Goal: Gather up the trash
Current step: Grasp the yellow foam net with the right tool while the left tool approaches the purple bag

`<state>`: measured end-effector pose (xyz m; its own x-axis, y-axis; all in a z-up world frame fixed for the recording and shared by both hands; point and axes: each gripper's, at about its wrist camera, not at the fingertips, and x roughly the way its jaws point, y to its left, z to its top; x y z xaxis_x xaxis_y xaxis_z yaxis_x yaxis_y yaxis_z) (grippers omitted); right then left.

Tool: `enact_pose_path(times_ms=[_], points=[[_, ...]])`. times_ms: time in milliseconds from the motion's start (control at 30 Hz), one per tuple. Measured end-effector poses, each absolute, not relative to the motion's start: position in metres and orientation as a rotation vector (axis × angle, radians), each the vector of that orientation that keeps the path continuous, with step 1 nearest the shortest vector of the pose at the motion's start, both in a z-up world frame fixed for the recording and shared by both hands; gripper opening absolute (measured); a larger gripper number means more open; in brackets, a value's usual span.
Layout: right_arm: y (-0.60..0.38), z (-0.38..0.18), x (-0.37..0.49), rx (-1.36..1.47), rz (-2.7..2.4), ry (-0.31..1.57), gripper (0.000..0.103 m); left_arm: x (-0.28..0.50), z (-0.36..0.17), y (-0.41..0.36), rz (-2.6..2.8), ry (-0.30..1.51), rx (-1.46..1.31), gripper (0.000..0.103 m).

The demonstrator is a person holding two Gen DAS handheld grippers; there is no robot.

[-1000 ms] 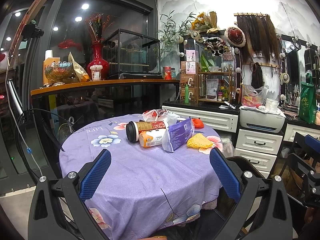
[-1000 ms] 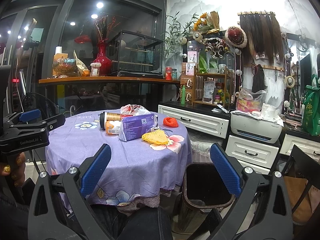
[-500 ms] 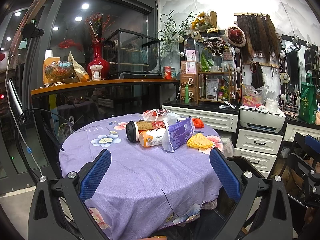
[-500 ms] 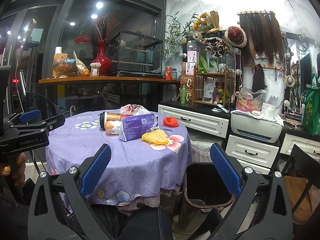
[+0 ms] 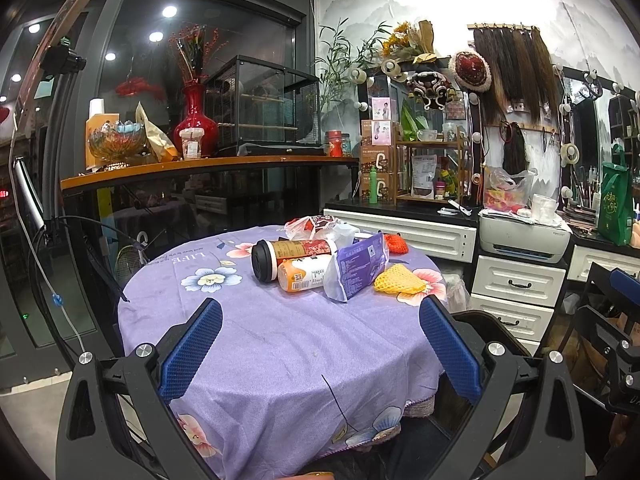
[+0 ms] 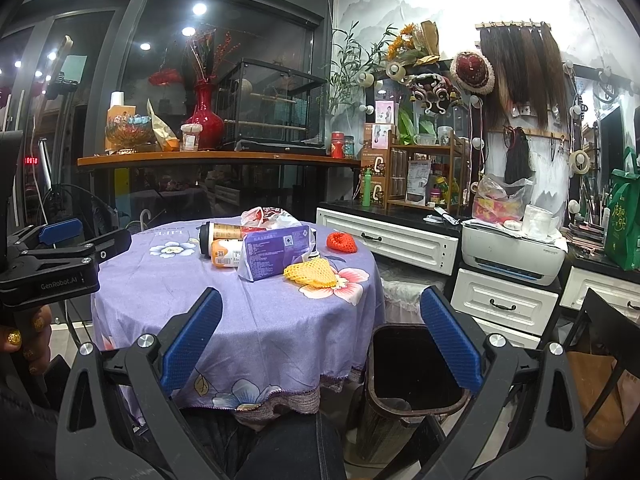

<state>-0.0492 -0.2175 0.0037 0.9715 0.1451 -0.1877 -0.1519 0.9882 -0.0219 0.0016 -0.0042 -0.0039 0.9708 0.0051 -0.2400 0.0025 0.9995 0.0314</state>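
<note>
Trash lies in a cluster on the round table's purple cloth (image 5: 248,344): a brown cup with a black lid (image 5: 296,254) on its side, an orange bottle (image 5: 304,275), a purple packet (image 5: 356,270), yellow foam netting (image 5: 398,280), red netting (image 6: 341,243) and a crumpled plastic bag (image 5: 316,227). A dark bin (image 6: 412,372) stands on the floor right of the table. My left gripper (image 5: 320,350) hangs open over the table's near edge, holding nothing. My right gripper (image 6: 320,344) is open and empty, short of the table, above the bin's left side.
White drawers (image 6: 506,304) and a printer (image 6: 514,254) line the right wall. A dark chair (image 6: 600,328) stands at the far right. A person's knee (image 6: 288,448) sits below the right gripper. A long shelf with a red vase (image 5: 196,120) runs behind the table.
</note>
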Motion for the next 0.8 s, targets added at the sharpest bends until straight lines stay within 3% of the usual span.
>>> enact_pose_path(times_ms=[400, 800], points=[[-0.210, -0.017, -0.015, -0.051, 0.221, 0.344, 0.098, 0.036, -0.023, 0.001, -0.097, 0.422, 0.029, 0.098], [-0.202, -0.058, 0.121, -0.076, 0.318, 0.584, 0.098, 0.117, -0.065, 0.003, -0.183, 0.646, 0.092, 0.098]])
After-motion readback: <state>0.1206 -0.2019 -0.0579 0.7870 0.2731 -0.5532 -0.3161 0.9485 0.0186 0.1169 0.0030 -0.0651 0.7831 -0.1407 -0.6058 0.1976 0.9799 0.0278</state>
